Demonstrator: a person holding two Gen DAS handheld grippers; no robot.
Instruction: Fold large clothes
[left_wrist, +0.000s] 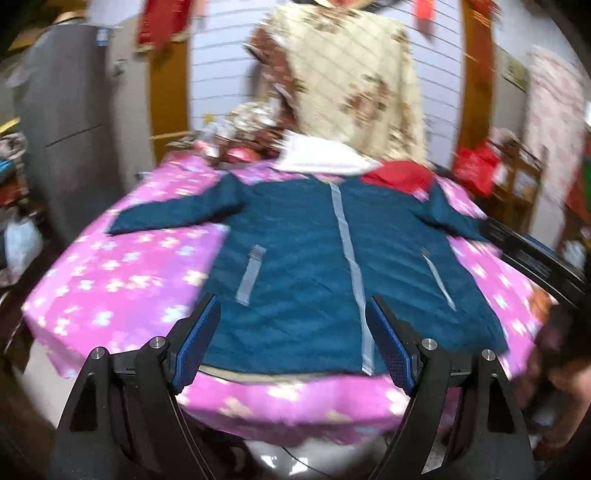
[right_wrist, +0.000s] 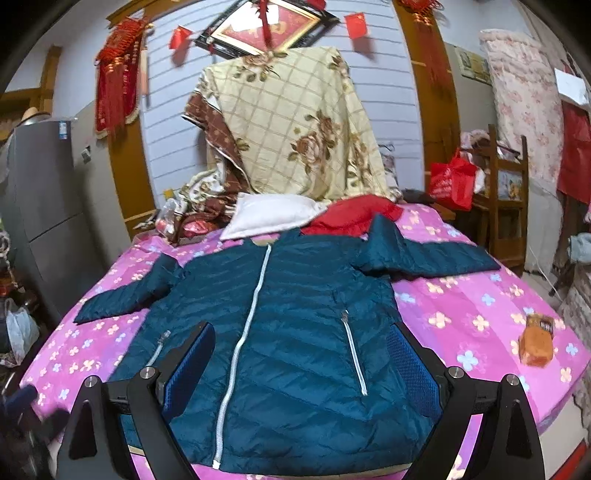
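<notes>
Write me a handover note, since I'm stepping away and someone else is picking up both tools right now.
Left tool: open, holding nothing, hovering over the hem of the teal jacket.
Right tool: open, holding nothing, over the jacket's lower front.
The jacket lies front up, zipped, on the pink flowered bedspread, both sleeves spread outward.
A white pillow and a red garment sit by the collar; a small orange packet lies apart on the bedspread.
Done: jacket laid flat. Left: all folding.

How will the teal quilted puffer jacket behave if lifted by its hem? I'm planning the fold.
The teal quilted puffer jacket probably droops limply, since it lies flat with sleeves sprawled. Its thin quilting suggests it is light. The shiny shell may slip on the pink flowered bedsheet.
</notes>
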